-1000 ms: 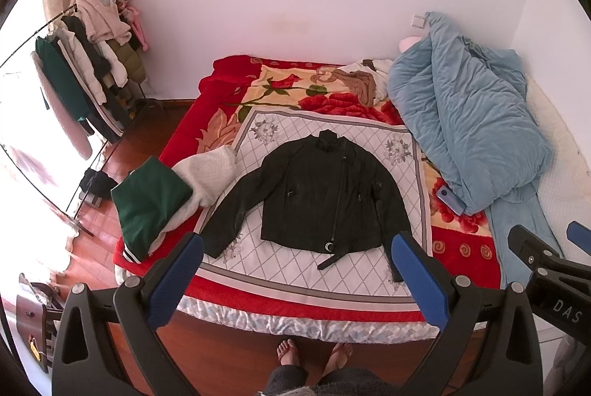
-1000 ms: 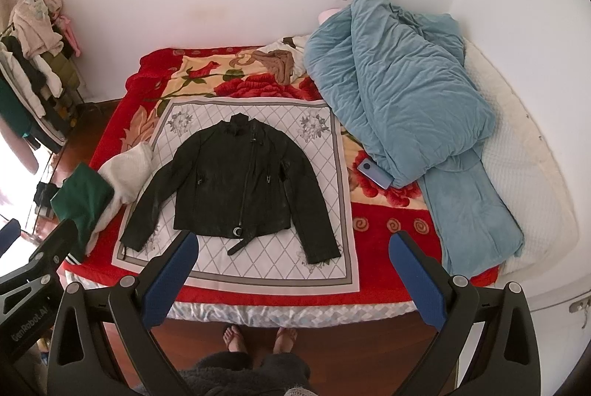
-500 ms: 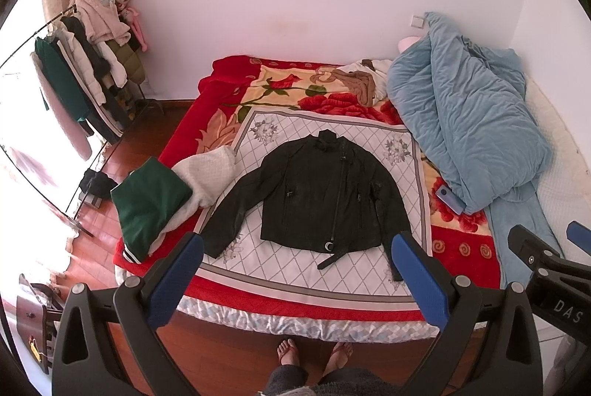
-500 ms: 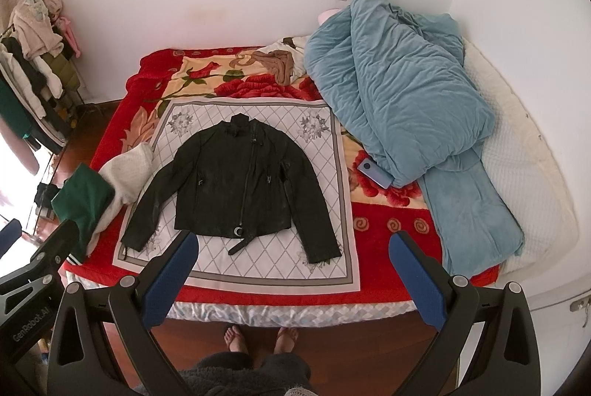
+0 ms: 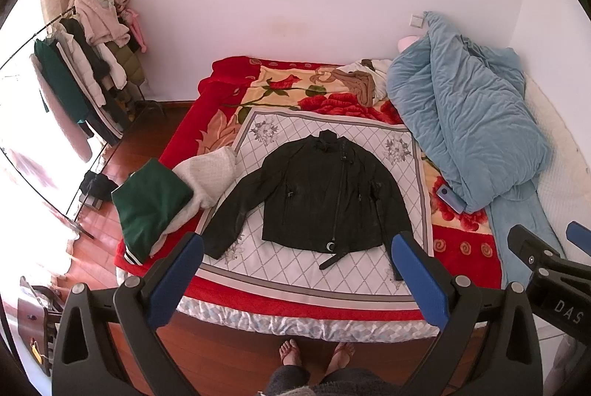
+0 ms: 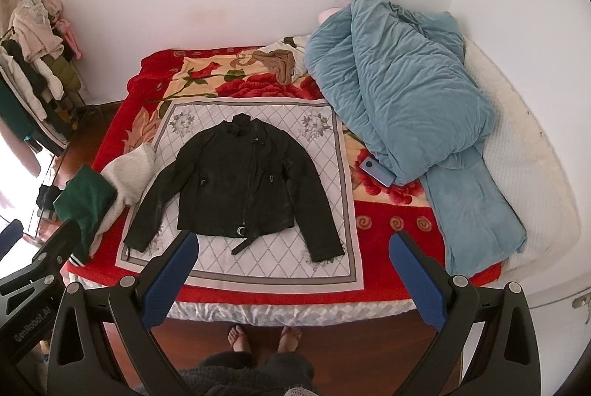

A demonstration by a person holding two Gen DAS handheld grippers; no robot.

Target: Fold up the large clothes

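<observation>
While both grippers hang spread, black jacket (image 5: 325, 196) lies flat on bed (image 5: 461, 248).

left wrist: high at the bed's (image 5: 303, 316) foot, well back, facing down toward the headboard wall | right wrist: same stance, offset rightward | shared: bed, black jacket (image 5: 317, 200) (image 6: 240, 181) near 12 o'clock, blue duvet (image 5: 469, 130) at 2 o'clock

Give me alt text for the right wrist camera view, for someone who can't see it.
A black jacket lies spread flat, sleeves out, on a white diamond-patterned cloth on a red floral bed, with the open right gripper held above the bed's near edge. A rumpled blue duvet lies to the right, folded green and white clothes to the left.
</observation>
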